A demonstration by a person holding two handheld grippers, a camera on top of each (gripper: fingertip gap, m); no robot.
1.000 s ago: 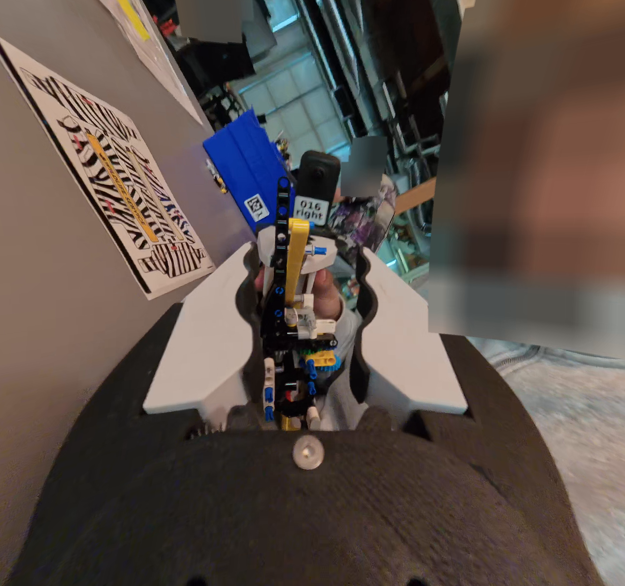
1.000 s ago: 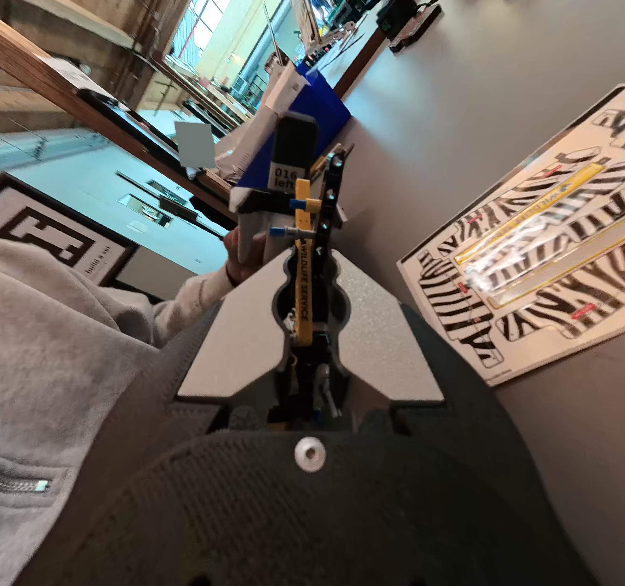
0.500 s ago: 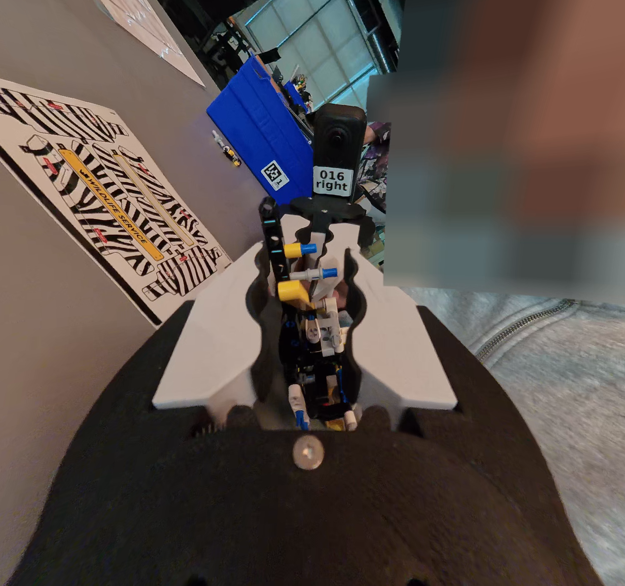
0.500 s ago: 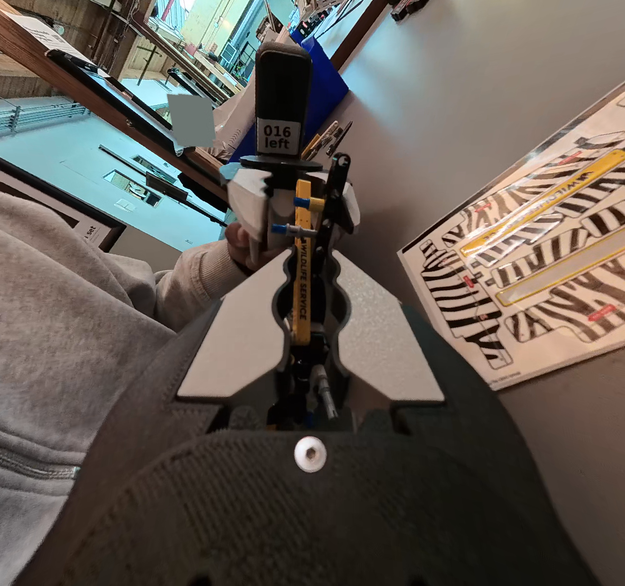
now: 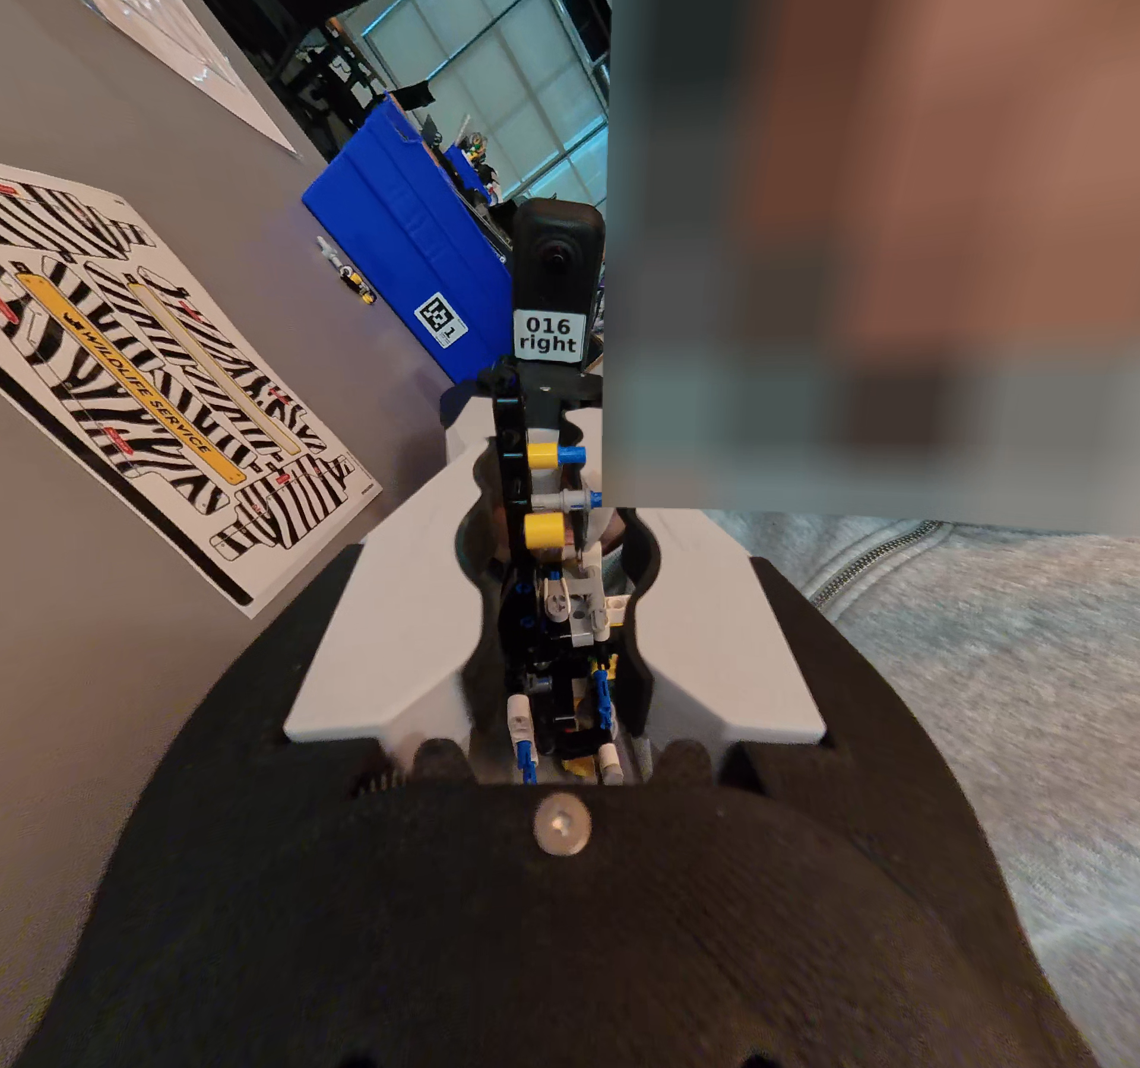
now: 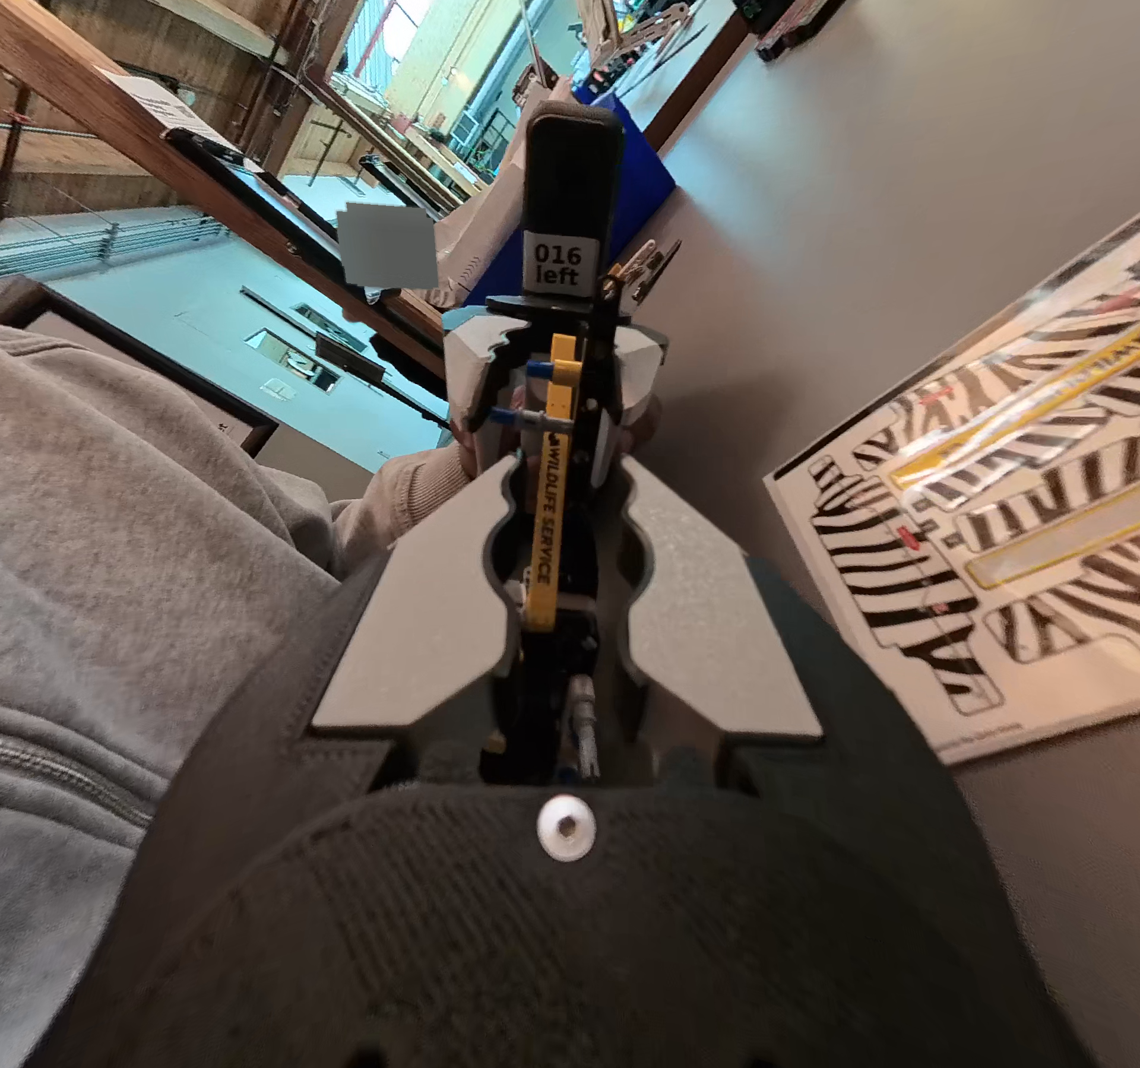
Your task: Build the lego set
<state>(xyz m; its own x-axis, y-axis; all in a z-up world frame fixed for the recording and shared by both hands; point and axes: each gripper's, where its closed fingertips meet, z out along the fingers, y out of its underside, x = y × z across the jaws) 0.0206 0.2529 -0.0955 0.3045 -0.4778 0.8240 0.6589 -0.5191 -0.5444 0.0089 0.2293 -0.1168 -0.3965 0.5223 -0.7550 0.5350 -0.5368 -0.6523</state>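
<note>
In the left wrist view, a glossy sticker sheet [image 5: 154,384] printed with zebra stripes and long yellow strips lies flat on the smooth grey table [image 5: 74,637] at the left. Beyond it stands a blue plastic bin [image 5: 407,249] with ribbed sides, and a few small loose pieces [image 5: 351,280] lie on the table just beside the bin. In the middle, the left gripper [image 5: 555,551], with white wavy-edged fingers [image 5: 401,625] on a black textured body, is closed around the lego model [image 5: 555,594], a narrow stack of black beams with yellow bushes and blue and grey pins. The model is held off the table between the two grippers, which face each other tip to tip. At the right is a person's soft grey zipped sweatshirt [image 5: 987,637].

In the right wrist view, the grey sleeve fills the left. The right gripper [image 6: 567,545] is clamped on the same lego model [image 6: 555,545], along a long yellow beam [image 6: 546,539], with the left gripper [image 6: 555,384] gripping the far end. The sticker sheet [image 6: 987,576] lies at the right.
</note>
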